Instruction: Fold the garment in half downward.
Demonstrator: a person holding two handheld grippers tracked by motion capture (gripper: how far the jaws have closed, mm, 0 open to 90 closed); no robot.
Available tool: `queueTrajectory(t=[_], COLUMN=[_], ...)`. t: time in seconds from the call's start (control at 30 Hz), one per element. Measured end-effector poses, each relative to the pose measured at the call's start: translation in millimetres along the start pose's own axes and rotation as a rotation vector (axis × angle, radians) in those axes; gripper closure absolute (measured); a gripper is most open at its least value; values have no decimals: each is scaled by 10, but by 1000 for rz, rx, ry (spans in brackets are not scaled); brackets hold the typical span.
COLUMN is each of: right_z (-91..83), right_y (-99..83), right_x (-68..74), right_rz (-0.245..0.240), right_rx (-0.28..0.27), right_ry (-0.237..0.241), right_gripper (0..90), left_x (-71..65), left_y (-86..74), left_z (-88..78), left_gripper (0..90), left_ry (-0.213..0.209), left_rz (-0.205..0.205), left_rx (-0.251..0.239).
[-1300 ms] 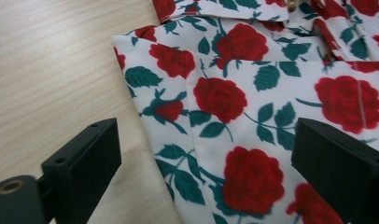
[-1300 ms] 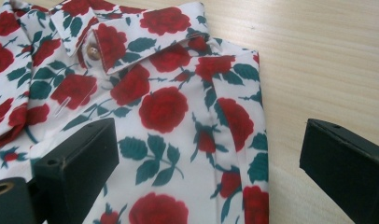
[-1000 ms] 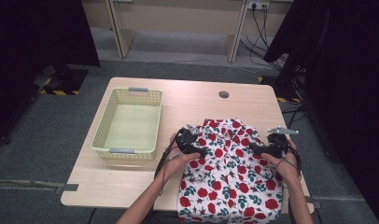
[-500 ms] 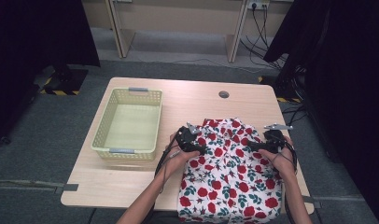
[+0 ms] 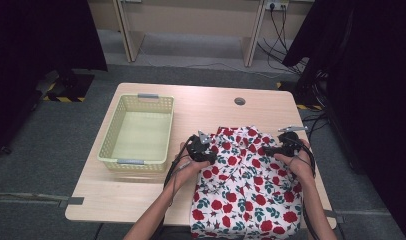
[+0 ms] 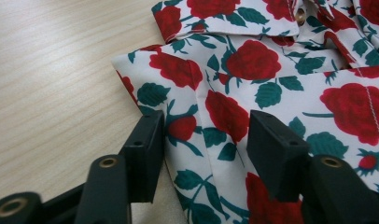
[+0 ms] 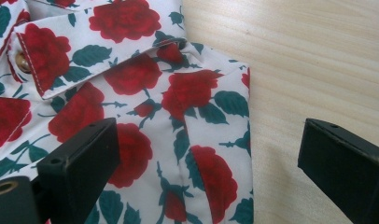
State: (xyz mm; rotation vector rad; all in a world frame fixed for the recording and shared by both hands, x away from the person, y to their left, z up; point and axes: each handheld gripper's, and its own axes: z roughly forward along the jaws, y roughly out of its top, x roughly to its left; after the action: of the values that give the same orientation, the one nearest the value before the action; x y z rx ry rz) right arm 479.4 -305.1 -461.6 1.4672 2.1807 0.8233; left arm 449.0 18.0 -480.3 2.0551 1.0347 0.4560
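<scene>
A white shirt printed with red roses (image 5: 246, 185) lies flat on the near right of the wooden table (image 5: 206, 107), its collar toward the far side. My left gripper (image 5: 210, 156) rests at the shirt's left shoulder. In the left gripper view its jaws (image 6: 206, 128) have just been closing and straddle the folded shoulder edge (image 6: 192, 93), with cloth between the pads but not pinched. My right gripper (image 5: 272, 150) is at the right shoulder. In the right gripper view it (image 7: 213, 135) stands wide open, one jaw over the cloth (image 7: 197, 93) and one over bare wood.
A pale green plastic basket (image 5: 107, 142) stands empty on the left half of the table. A round cable hole (image 5: 239, 101) sits near the far edge. Dark curtains hang on both sides, and cables run along the floor at the right.
The right gripper has slid a little left, onto the shirt's right shoulder. The left hand has stayed at the left shoulder.
</scene>
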Motion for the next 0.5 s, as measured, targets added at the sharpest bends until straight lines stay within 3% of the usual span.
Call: queueTrajectory(t=[0.23, 0.37, 0.5], right_z=[59, 64, 31], right_y=[-7, -48, -80], right_x=[-19, -43, -11], right_rz=[-28, -15, -50], right_rx=[19, 4, -23], right_ry=[0, 14, 48], right_gripper=[155, 171, 334], left_x=[5, -5, -57], left_y=[-8, -10, -15], left_z=[-4, -7, -11], left_gripper=[659, 720, 778], left_ry=[-32, -39, -24], left_rz=[10, 11, 41], left_rx=[-14, -15, -18])
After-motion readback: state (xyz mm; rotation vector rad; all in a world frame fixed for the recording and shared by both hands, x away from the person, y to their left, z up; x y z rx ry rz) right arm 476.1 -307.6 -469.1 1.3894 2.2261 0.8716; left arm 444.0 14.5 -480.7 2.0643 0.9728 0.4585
